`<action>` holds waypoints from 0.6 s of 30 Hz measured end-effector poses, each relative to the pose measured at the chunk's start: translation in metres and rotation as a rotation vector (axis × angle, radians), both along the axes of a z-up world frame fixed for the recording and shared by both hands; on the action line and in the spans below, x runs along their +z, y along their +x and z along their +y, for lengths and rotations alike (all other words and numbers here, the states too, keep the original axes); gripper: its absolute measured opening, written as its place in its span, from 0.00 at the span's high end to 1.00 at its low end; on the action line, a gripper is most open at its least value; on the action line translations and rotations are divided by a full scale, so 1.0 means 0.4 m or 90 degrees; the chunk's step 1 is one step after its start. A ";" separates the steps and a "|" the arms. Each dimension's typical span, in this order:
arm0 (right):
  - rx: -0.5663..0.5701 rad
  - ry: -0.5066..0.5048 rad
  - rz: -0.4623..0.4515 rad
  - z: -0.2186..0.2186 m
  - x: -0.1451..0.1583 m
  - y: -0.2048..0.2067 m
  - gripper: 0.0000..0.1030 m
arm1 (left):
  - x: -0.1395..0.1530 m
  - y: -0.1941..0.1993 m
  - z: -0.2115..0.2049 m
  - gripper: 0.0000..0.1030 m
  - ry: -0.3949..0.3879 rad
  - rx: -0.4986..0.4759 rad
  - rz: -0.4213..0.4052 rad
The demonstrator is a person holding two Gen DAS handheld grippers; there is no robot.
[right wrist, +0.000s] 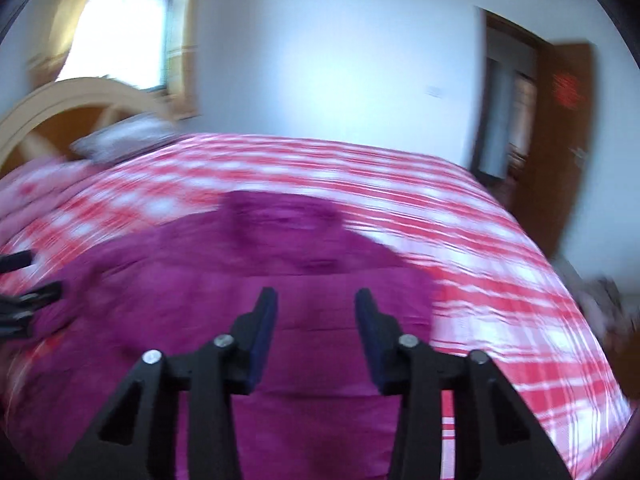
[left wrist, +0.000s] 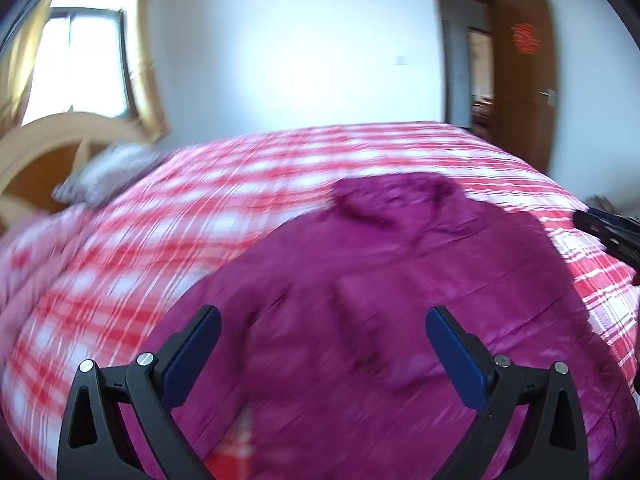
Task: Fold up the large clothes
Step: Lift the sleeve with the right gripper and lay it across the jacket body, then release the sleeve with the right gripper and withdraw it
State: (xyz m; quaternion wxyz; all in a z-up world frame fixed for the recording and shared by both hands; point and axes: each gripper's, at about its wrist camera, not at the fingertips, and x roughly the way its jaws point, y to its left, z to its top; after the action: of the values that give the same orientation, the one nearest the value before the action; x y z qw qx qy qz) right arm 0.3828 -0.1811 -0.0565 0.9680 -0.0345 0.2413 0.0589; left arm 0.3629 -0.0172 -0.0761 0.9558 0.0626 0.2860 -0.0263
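A magenta quilted garment (left wrist: 400,280) lies spread on a red-and-white plaid bedspread (left wrist: 240,184), its collar end toward the far side. My left gripper (left wrist: 323,320) hovers above the garment's near part, jaws wide apart with nothing between them. In the right wrist view the same garment (right wrist: 248,292) fills the near middle of the bedspread (right wrist: 500,280). My right gripper (right wrist: 316,300) hangs over it with its blue pads apart and no cloth between them. Each gripper shows at the edge of the other's view: the right gripper (left wrist: 608,232), the left gripper (right wrist: 24,292). Both views are motion-blurred.
A pale wooden headboard (left wrist: 44,140) and a grey pillow (left wrist: 108,172) stand at the bed's left end under a curtained window (left wrist: 80,60). A brown door (left wrist: 524,80) stands open at the right by a white wall. Something dark lies on the floor at far right (right wrist: 608,300).
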 end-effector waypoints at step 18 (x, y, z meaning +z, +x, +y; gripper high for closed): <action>-0.086 0.166 0.200 -0.161 -0.241 0.270 0.64 | -0.266 0.260 -0.038 0.01 -0.055 0.021 0.197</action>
State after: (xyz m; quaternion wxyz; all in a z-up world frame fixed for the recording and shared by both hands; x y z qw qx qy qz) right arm 0.4906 -0.2454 -0.1529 0.9164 0.1170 0.3817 0.0296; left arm 0.4671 -0.0322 -0.1827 0.9025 0.0119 0.4292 -0.0323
